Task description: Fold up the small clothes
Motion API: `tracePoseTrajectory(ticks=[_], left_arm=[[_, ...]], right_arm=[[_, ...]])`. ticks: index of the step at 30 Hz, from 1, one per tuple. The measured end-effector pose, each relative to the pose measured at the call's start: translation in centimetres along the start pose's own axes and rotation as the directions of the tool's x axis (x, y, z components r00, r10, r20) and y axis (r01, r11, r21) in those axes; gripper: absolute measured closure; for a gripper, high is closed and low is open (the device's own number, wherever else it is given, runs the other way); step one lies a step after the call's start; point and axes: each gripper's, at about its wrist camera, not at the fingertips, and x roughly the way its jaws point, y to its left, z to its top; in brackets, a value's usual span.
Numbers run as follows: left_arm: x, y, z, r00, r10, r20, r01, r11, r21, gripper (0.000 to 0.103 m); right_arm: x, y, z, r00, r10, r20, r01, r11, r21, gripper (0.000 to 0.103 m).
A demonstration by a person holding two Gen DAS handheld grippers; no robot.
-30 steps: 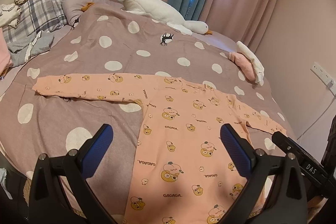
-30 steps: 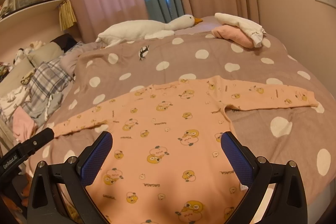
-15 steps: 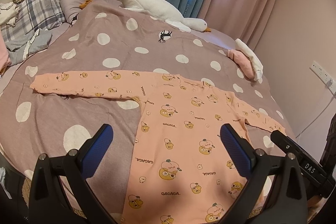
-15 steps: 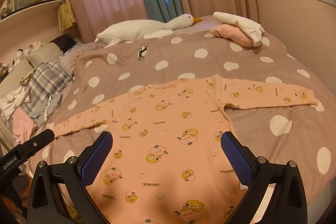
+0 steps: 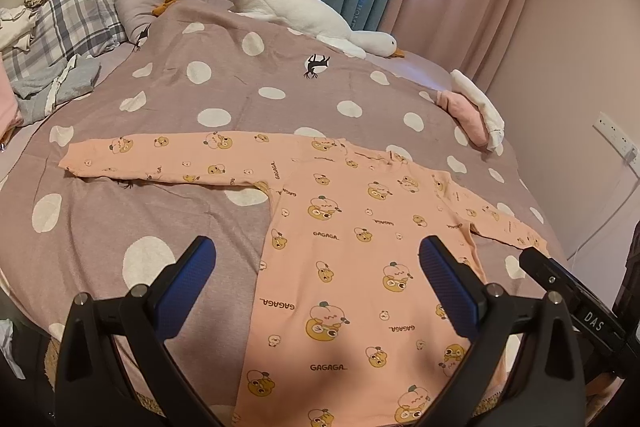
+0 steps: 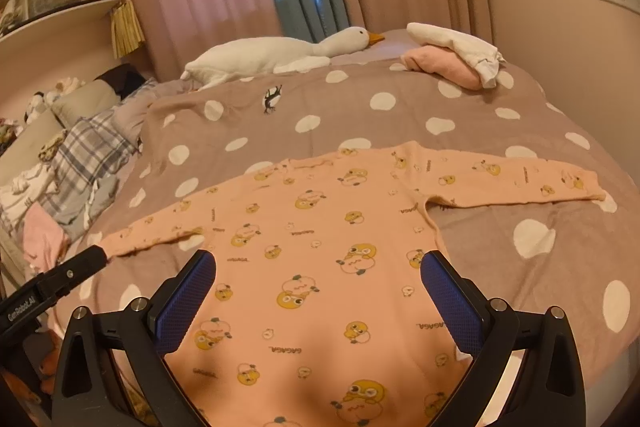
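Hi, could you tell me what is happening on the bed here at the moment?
A person holds a pair of tongs in each hand above a peach long-sleeved baby top that lies flat on the polka-dot blanket, both sleeves stretched out sideways. The left tongs and the right tongs are both open and grip nothing. No fold shows in the top yet. A plush goose and some folded clothes lie at the far end of the bed.

shirt hem point(image 5: 320, 415) | cut off by bottom edge, both views
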Motion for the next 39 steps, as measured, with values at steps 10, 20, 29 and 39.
tracePoseTrajectory(ticks=[10,20,29,39], left_arm=[[0.4,-0.3,-0.2,1.000,-0.005,-0.016,0.005,1.000,0.003,0.002],[1.2,-0.1,-0.1,0.999,0.009,-0.041,-0.009,1.000,0.005,0.002],[1.4,-1.1,1.4,0.998,0.014,-0.055,-0.013,1.000,0.020,0.002],[2.5,-2.5,3.0,0.995,0.027,-0.092,-0.021,0.998,0.063,0.003]], right_arm=[[0.1,0.0,-0.1,1.000,-0.002,-0.001,0.002,1.000,0.002,0.001],[0.3,0.0,-0.3,1.000,-0.001,-0.010,0.001,1.000,0.003,0.001],[0.4,-0.3,0.3,1.000,0.004,-0.012,-0.003,1.000,0.008,0.001],[0.5,0.0,2.7,1.000,0.009,-0.022,-0.008,1.000,0.007,0.001]])
